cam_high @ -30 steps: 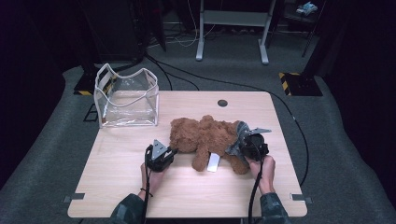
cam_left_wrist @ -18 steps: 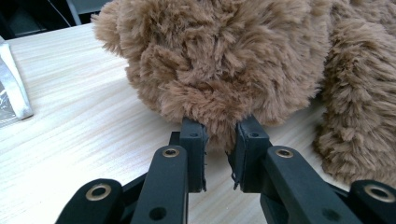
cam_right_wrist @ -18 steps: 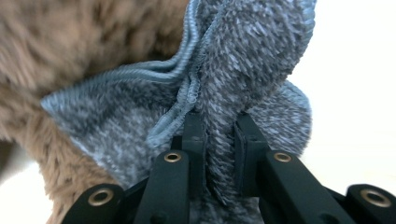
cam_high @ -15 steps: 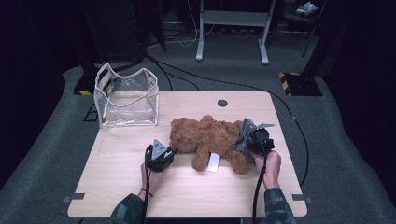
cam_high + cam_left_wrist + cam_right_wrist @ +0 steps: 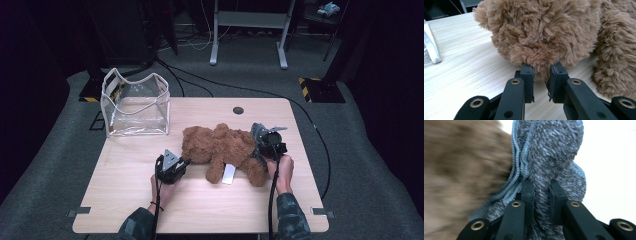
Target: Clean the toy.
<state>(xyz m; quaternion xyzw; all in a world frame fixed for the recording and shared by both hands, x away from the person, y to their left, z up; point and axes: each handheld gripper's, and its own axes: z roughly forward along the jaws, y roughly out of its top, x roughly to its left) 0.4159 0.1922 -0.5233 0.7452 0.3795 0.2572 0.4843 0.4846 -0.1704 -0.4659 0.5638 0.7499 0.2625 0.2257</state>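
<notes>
A brown teddy bear (image 5: pixel 220 145) lies on the wooden table (image 5: pixel 150 200), with a white tag (image 5: pixel 229 174) at its near side. My left gripper (image 5: pixel 184 161) is at the bear's left end. In the left gripper view it (image 5: pixel 541 72) is shut on a tuft of the bear's fur (image 5: pixel 544 32). My right gripper (image 5: pixel 262 142) is at the bear's right end, shut on a grey-blue cloth (image 5: pixel 259 131). In the right gripper view the jaws (image 5: pixel 541 187) pinch the bunched cloth (image 5: pixel 554 150), which rests against the blurred bear (image 5: pixel 461 170).
A clear plastic bag with white trim (image 5: pixel 135 102) stands open at the table's far left corner. A round cable hole (image 5: pixel 238 110) sits near the far edge. Cables run over the dark carpet beyond the table.
My right gripper has moved a little away from the person, along the bear's right end, with the cloth in it. The left gripper and the bear stayed put.
</notes>
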